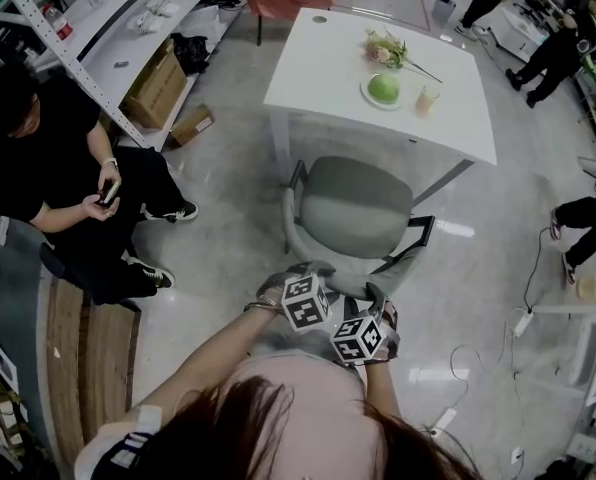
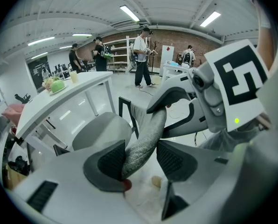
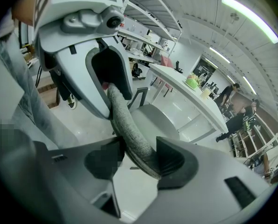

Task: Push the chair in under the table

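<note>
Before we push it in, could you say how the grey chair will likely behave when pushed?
The chair should slide easily: the floor looks smooth and glossy, though its base is hidden. Pushed high, where the left gripper and right gripper clamp the padded backrest rim, it may tilt slightly.

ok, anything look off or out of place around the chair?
Nothing looks spilled or damaged. The chair stands pulled out from the table, its seat not under it, but that is the job in hand. The left gripper and right gripper hold its backrest. Loose cables lie on the floor nearby.
</note>
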Available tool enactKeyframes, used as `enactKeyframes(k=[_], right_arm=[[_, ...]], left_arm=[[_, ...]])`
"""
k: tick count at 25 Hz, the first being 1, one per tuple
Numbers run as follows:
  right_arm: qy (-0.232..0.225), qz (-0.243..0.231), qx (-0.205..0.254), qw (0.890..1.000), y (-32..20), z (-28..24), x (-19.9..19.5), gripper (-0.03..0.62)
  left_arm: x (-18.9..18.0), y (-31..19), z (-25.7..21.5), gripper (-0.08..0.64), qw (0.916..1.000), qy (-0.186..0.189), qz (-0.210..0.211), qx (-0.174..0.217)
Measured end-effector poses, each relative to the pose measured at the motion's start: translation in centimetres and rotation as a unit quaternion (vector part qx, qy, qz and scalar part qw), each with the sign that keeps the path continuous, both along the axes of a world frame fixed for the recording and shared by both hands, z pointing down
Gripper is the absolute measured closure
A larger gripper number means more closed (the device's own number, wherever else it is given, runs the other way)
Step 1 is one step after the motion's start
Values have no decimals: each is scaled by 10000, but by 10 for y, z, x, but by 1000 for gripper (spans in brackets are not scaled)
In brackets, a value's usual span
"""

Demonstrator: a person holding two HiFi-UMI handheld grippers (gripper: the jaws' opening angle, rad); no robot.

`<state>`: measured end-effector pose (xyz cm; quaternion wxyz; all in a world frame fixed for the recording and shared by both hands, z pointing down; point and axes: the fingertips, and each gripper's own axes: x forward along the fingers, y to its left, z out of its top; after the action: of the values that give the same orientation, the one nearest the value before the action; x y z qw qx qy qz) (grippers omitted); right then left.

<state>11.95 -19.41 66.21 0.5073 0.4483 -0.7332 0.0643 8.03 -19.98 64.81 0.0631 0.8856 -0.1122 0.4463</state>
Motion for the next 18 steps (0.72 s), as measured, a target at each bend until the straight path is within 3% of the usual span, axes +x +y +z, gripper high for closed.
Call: enactKeyframes(k=[18], right_arm=[[-14, 16, 94, 10000, -26, 1, 10, 376]], left_arm=[[9, -26, 1, 345, 10000, -33, 14, -50]])
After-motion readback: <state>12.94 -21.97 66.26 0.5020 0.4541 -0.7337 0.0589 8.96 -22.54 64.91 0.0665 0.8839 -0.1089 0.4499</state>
